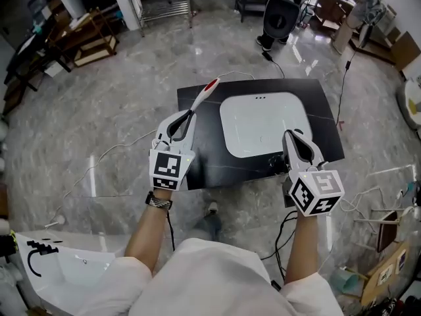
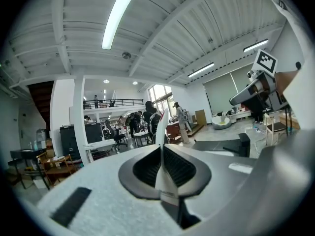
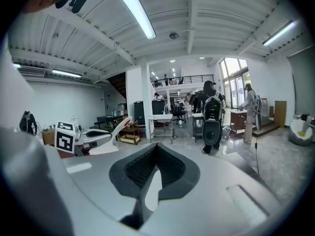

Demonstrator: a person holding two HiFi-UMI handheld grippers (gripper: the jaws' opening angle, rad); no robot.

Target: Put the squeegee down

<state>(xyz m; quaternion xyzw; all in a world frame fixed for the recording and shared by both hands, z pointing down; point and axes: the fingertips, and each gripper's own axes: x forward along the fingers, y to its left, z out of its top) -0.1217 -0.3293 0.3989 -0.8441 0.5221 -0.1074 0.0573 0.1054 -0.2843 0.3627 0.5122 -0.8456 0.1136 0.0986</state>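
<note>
Head view: left tool [image 1: 181, 125] clamped on squeegee [image 1: 202, 95], held over the tabletop's [image 1: 205, 171] left part, long axis running forward from the jaws, red tip farthest; right tool [image 1: 297, 143] closed, empty, well apart, so set-down likely falls to the left.

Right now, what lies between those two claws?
In the head view, a white panel on the black table lies between the left gripper and right gripper.

Bright, even light: ceiling tube lamps [image 2: 117, 16] are shining overhead. Polished floor [image 1: 118, 110] is throwing glare streaks. Both gripper views are bowing strongly, their corners vignetting black, the nearest surfaces blurring.
</note>
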